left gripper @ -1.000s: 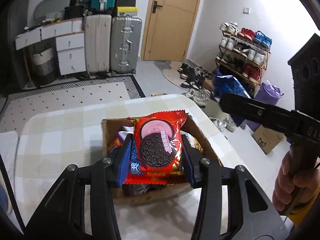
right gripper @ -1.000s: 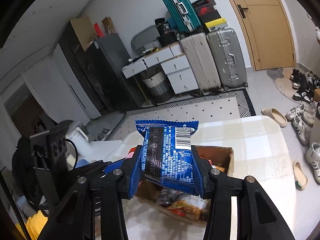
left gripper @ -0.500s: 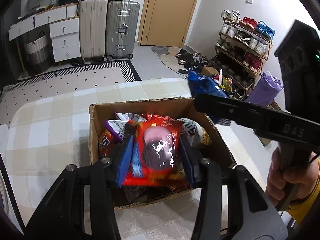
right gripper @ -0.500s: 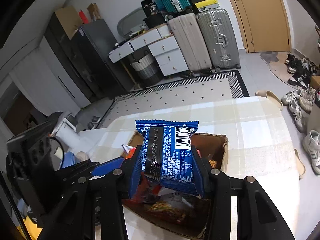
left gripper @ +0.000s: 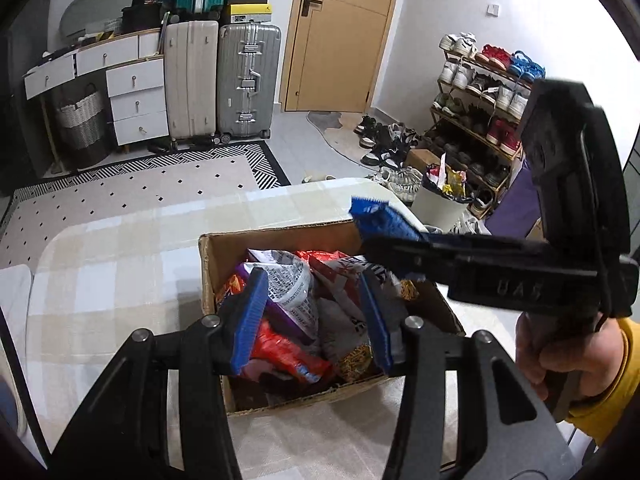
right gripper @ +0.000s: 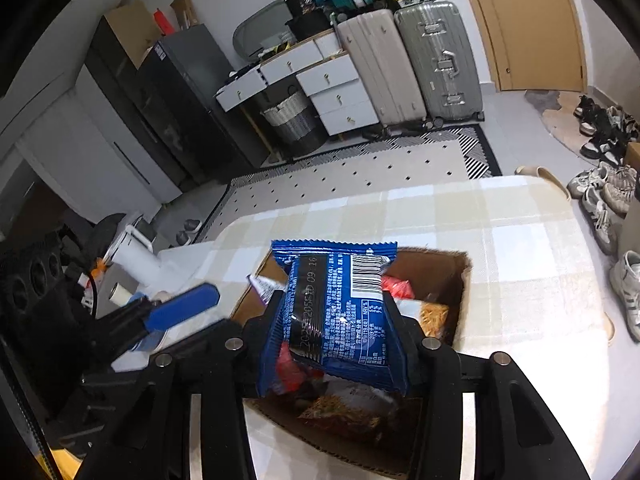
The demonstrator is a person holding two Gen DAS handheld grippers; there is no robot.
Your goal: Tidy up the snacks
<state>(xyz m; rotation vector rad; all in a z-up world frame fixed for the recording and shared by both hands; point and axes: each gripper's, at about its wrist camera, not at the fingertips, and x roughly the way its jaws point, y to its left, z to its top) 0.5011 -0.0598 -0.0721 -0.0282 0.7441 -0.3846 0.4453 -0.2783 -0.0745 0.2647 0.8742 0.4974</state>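
Box contents jumbled, hard to identify | left jaws opening, empty | right jaws opening around blue packet

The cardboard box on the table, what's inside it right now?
The cardboard box holds a loose pile of snack packets: a red one, a purple-and-white one, more behind. The left gripper and the blue packet cover parts; the bottom is hidden.

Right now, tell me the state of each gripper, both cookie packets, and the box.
Left gripper: jaws opening, nothing between them.
Red packet: lying in the box.
Right gripper: jaws opening, blue packet between them.
Blue packet: upright over the box.
Cardboard box: open, holding snacks.
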